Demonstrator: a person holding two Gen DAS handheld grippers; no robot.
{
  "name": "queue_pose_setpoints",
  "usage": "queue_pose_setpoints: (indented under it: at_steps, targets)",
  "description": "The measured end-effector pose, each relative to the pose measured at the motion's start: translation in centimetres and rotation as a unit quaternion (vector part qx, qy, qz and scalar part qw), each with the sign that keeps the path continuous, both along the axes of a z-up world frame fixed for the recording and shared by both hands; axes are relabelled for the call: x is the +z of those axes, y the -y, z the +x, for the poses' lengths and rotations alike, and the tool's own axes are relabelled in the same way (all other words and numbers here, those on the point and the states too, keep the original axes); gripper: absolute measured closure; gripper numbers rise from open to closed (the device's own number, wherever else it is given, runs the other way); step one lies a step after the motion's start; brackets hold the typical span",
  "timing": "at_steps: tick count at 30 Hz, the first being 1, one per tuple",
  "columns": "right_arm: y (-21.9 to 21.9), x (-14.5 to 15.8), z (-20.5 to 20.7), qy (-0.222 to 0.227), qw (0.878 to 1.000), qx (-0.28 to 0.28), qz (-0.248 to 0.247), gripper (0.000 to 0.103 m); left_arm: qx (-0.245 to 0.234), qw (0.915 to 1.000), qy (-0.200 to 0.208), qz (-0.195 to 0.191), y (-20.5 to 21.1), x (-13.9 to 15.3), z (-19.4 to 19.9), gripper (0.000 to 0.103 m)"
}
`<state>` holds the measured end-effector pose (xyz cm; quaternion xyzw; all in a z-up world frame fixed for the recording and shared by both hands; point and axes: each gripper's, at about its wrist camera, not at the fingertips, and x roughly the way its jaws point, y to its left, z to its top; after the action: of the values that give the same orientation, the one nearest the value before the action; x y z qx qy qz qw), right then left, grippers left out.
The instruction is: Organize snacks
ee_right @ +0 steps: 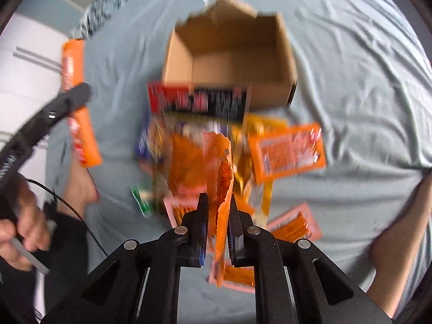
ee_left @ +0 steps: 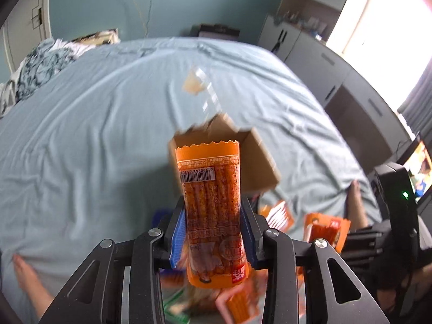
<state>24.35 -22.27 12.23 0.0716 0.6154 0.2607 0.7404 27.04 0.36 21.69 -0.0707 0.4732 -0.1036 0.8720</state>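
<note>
1. The left gripper (ee_left: 213, 232) is clamping its jaws on an orange snack packet (ee_left: 210, 189), pressing the blue pads (ee_left: 176, 239) against the packet's two long edges, so the packet is standing lengthwise out along the fingers with its zigzag end pointing forward. That hold is keeping the far end free – probably so it can go into the box nose first.

2. The cardboard box (ee_left: 259, 159) is sitting open on the grey-blue bedsheet (ee_left: 81, 135), just beyond the held packet's tip in the left wrist view, its flaps turned up so the mouth is facing the grippers.

3. The right gripper (ee_right: 218, 216) is gripping a second orange packet (ee_right: 220, 178) edge-on, pinching the flat faces between its jaws; this packet is sagging and looking crumpled at the top, so the hold is likely looser than the left one.

4. The rest of the snacks are lying in a loose pile (ee_right: 205, 140) on the sheet directly in front of the box, with a red-and-black packet (ee_right: 197, 100) leaning against the box's near wall and another orange packet (ee_right: 286, 152) lying flat to the right of the pile.

5. The box interior is showing no snacks in the right wrist view, so the sorting is seeming to be at its start – both packets are waiting to be dropped in.

6. Motion blur is smearing the pile, so the smaller wrappers cannot be told apart.
</note>
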Motion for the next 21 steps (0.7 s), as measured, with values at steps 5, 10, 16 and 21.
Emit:
queue_pose_setpoints:
  at_steps: [5, 10, 16, 21]
  targets:
    - [1.8, 1.6, -0.5, 0.023, 0.999, -0.045, -0.008, 0.093, 0.042, 0.9969, 0.066, -0.011, 0.7, 0.9, 3.0, 0.054]
    - [2.7, 1.3, 0.6, 0.016, 0.998, -0.06, -0.021, 0.093, 0.071, 0.9932, 0.088, -0.027, 0.6, -1.1, 6.3, 0.025]
    - [2.9, 1.6, 2.0, 0.039, 0.994, -0.099, 0.0, 0.093, 0.054, 0.9962, 0.069, 0.01, 0.1, -3.5, 5.8, 0.022]
    - [1.5, 4.2, 3.2, 0.089, 0.988, -0.122, 0.03, 0.092, 0.052, 0.9958, 0.065, 0.04, -1.1, -3.0, 3.8, 0.016]
